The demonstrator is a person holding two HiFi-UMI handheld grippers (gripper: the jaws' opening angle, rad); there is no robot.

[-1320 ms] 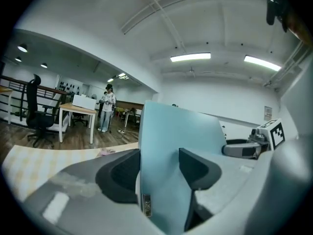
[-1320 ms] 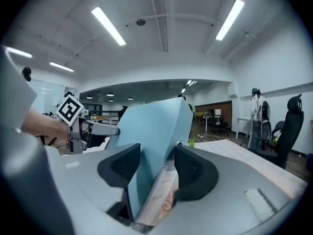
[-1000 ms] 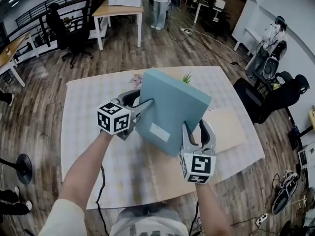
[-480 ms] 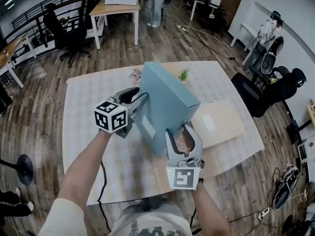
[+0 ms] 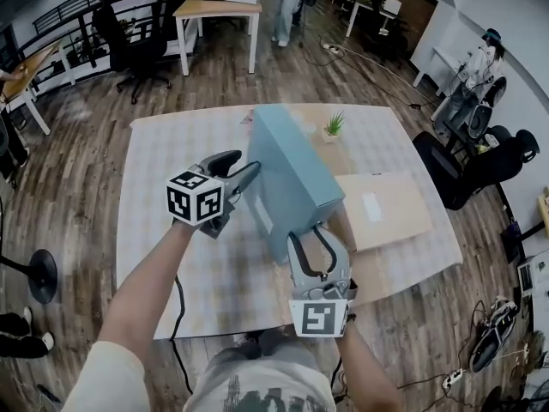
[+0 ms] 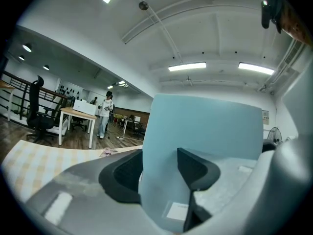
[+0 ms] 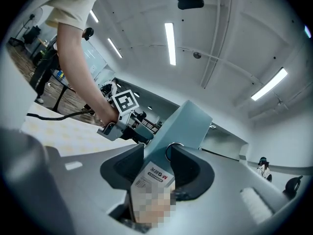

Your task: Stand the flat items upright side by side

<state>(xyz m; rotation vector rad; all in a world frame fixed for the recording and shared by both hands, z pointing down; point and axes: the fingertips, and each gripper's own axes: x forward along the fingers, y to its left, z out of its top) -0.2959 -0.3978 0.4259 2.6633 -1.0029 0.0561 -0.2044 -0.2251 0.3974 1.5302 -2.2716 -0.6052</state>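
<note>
A light blue binder (image 5: 296, 178) stands on edge near the middle of the table (image 5: 171, 161), nearly upright, its broad face turned left. My left gripper (image 5: 247, 177) holds its left edge, the blue board (image 6: 205, 126) sits between the pads, and the jaws are opening. My right gripper (image 5: 319, 235) clamps the near, labelled spine (image 7: 188, 121) low down, and its jaws are closing on it. In the gripper views the left gripper (image 6: 161, 166) and right gripper (image 7: 159, 163) both have the binder between their pads. A tan flat folder (image 5: 386, 209) lies flat to the binder's right.
A small potted plant (image 5: 333, 127) stands just behind the binder. The table's near edge runs right below my right gripper. Office chairs (image 5: 480, 157) stand past the right edge, and a wooden desk (image 5: 219, 7) is farther back.
The binder has swung from a leaning, face-up tilt to nearly upright. My right gripper has shifted left and toward me along its lower spine. The left gripper has stayed on the left edge.
</note>
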